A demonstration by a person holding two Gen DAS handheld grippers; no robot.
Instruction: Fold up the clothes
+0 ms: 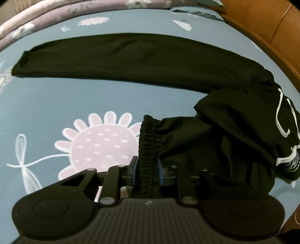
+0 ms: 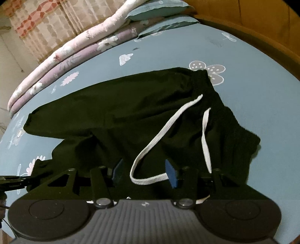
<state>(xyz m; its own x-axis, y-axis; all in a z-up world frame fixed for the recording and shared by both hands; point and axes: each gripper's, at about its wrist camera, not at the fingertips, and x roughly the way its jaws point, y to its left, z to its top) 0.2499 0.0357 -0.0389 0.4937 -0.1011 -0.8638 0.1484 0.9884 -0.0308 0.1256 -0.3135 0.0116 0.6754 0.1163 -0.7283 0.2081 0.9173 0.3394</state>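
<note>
Black jogger trousers (image 1: 131,60) lie on a blue flowered bedsheet (image 1: 46,105). One leg stretches flat across the far side. My left gripper (image 1: 147,169) is shut on the ribbed elastic cuff (image 1: 149,138) of the other leg, which bunches toward the waist at the right. A white drawstring (image 1: 281,120) shows there. In the right wrist view the trousers (image 2: 121,105) spread out below my right gripper (image 2: 144,172). It is open, its blue pads (image 2: 171,173) wide apart over the waist area. A loop of the white drawstring (image 2: 150,146) lies between them.
Folded pink and purple quilts (image 2: 71,56) and teal pillows (image 2: 159,9) line the far edge of the bed. A wooden bed frame (image 2: 253,24) curves along the right side. A patterned curtain (image 2: 43,24) hangs at the back left.
</note>
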